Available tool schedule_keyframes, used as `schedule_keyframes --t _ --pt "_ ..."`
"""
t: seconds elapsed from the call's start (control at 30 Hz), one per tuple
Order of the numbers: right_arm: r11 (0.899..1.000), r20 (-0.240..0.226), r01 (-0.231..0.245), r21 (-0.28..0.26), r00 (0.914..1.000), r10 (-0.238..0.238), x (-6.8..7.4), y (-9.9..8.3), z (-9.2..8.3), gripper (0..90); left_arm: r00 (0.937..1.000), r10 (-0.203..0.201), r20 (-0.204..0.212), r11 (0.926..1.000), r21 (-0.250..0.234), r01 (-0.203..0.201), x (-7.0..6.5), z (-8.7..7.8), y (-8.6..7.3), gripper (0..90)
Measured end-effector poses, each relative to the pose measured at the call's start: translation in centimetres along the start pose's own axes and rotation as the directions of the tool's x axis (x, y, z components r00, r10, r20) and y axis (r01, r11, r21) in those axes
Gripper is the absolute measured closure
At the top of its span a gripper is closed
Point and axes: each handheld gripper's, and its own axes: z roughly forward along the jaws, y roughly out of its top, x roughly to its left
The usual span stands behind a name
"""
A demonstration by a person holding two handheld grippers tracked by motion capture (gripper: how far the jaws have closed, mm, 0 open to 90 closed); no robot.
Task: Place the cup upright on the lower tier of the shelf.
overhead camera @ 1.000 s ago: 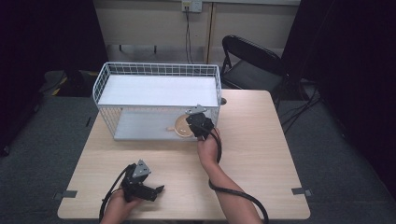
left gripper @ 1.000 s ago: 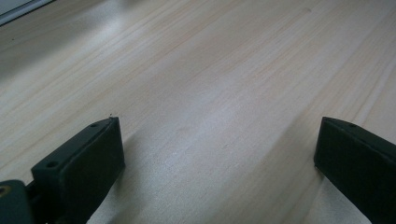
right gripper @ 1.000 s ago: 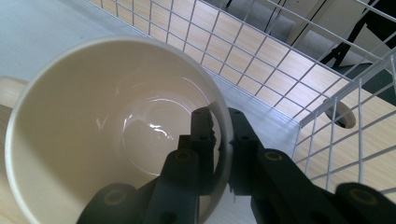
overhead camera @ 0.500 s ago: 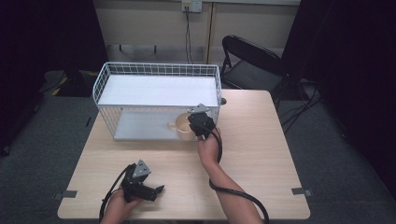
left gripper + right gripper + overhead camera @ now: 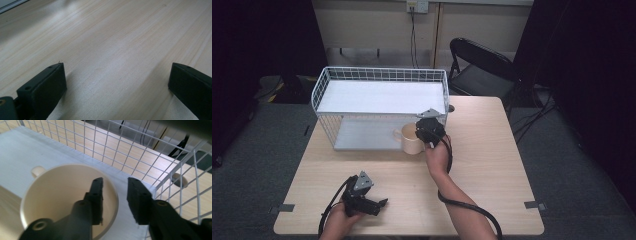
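Cream cup's rim between parted fingers

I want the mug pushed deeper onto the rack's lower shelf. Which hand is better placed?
Right. Its gripper straddles the mug rim, fingers just opening. The left gripper rests open at the table's near edge, far away.

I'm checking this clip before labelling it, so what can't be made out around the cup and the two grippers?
- High view: the right gripper covers the near rim of the cup; its jaws, which have just been opening, are hidden.
- Right gripper view: the cup's outer wall and base are cut off; whether the pads touch the rim is unclear.
- Left gripper view: the left gripper is cropped.
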Motion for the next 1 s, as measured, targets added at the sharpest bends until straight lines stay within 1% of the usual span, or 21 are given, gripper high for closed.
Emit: schedule_keyframes --t 0.07,0.17,0.23,0.27,0.3,0.33,0.4,0.43,0.47,0.57,0.63,0.7,0.77,0.93,1.0 --pt "1.0 -0.025 -0.02 -0.001 0.9995 0.02 -0.2 0.1 -0.3 58.7 1.0 0.0 0.0 1.0 0.0 0.0 0.0 0.0 0.0 1.1" --pt "0.999 -0.047 -0.039 0.001 0.9981 0.039 -0.4 0.0 -0.7 49.2 1.0 0.0 0.0 1.0 -0.001 0.0 0.0 0.0 0.0 1.1" --pt "0.998 -0.068 -0.06 0.006 0.9958 0.06 -0.5 0.0 -1.0 46.0 1.0 0.0 0.0 1.0 0.0 0.0 0.0 0.0 0.0 1.0" --pt "0.998 -0.071 -0.06 0.0 0.9957 0.06 -0.6 0.0 -1.2 44.6 1.0 0.0 0.0 1.0 0.0 0.0 0.0 0.0 0.0 1.0" --pt "0.998 -0.094 -0.068 0.003 0.9932 0.068 -0.6 -0.1 -1.4 43.0 1.0 0.0 0.0 1.0 0.0 0.0 0.0 0.0 0.0 1.1" --pt "0.997 -0.104 -0.072 0.01 0.9919 0.073 -0.7 -0.1 -1.5 40.5 1.0 0.0 0.0 1.0 0.0 0.0 0.0 0.0 0.0 1.1" --pt "0.996 -0.138 -0.091 0.021 0.9861 0.093 -0.7 -0.2 -1.9 33.9 1.0 0.0 -0.002 1.0 0.001 0.0 0.0 0.0 0.0 1.0" --pt "0.994 -0.145 -0.108 0.017 0.9834 0.109 -0.7 -0.3 -2.1 31.3 1.0 0.002 -0.005 1.0 0.003 -0.002 0.0 0.0 0.0 0.8" --pt "0.993 -0.156 -0.118 0.004 0.9808 0.117 -0.7 -0.4 -2.4 30.6 1.0 0.001 -0.006 1.0 0.003 -0.001 0.0 0.0 0.0 0.7" --pt "0.993 -0.171 -0.115 -0.006 0.9789 0.112 -0.5 -0.5 -3.0 22.8 1.0 0.0 -0.007 1.0 0.004 0.0 0.0 0.0 0.0 0.6" --pt "0.994 -0.183 -0.108 -0.012 0.9776 0.104 -0.3 -0.7 -3.4 21.8 1.0 -0.002 -0.007 1.0 0.003 0.002 0.0 0.0 0.0 0.6" --pt "0.995 -0.19 -0.095 -0.005 0.9774 0.093 0.0 -1.0 -3.7 18.6 1.0 -0.005 -0.008 1.0 0.002 0.005 -0.1 0.1 0.1 0.5" --pt "0.996 -0.198 -0.092 0.005 0.9758 0.092 0.2 -1.3 -3.7 15.4 1.0 -0.006 -0.008 1.0 0.002 0.006 -0.1 0.1 0.1 0.4" --pt "0.997 -0.195 -0.076 0.026 0.9776 0.08 0.6 -2.0 -3.3 13.7 0.9999 -0.007 -0.008 1.0 0.001 0.007 -0.1 0.1 0.1 0.4" --pt "0.996 -0.199 -0.083 0.036 0.9759 0.089 0.7 -2.3 -3.0 13.7 0.9999 -0.006 -0.008 1.0 0.001 0.006 -0.1 0.1 0.1 0.4"
